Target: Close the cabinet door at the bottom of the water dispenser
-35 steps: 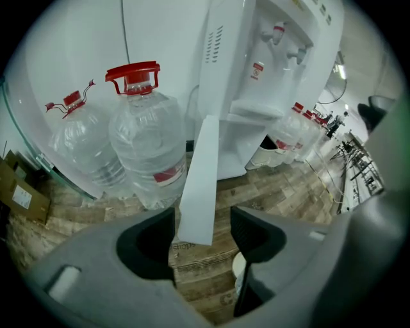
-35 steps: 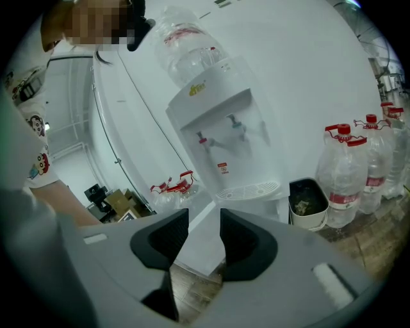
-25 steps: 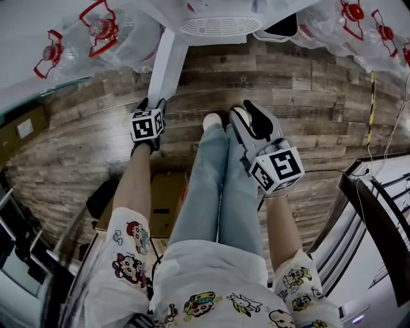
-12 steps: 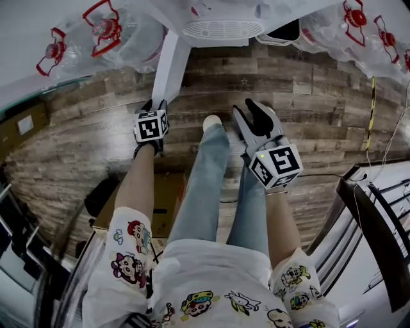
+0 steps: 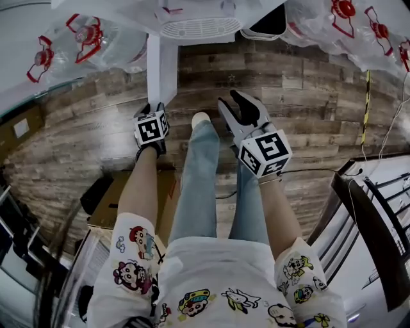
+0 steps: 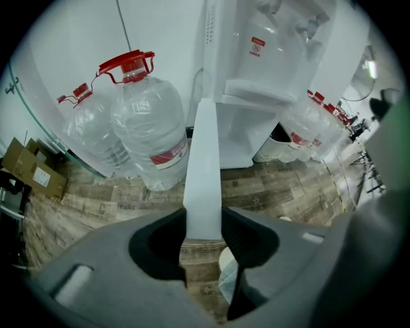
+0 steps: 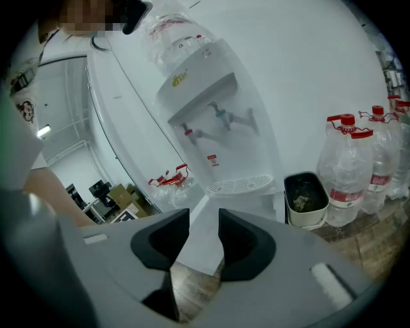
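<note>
The white water dispenser (image 5: pixel 198 19) stands ahead, its taps facing me in the right gripper view (image 7: pixel 218 147). Its bottom cabinet door (image 5: pixel 161 70) stands open and edge-on. In the left gripper view the door's top edge (image 6: pixel 204 160) runs straight between the jaws. My left gripper (image 5: pixel 154 107) (image 6: pixel 203 224) points steeply down; its jaws have just been closing, and both pads now press the door. My right gripper (image 5: pixel 230 101) (image 7: pixel 204 230) hovers open to the door's right with nothing between its fingers.
Large water bottles with red caps (image 6: pixel 150 122) (image 7: pixel 346 173) flank the dispenser. A small bin (image 7: pixel 306 198) sits at its right foot. The person's legs (image 5: pixel 198 186) stand just behind the door. Cardboard boxes (image 5: pixel 128 198) lie at the lower left, a black frame (image 5: pixel 365 211) at the right.
The left gripper has shifted sideways with the door, which now stands straighter in the head view. The right gripper has moved left and forward. The person's feet have stepped apart.
</note>
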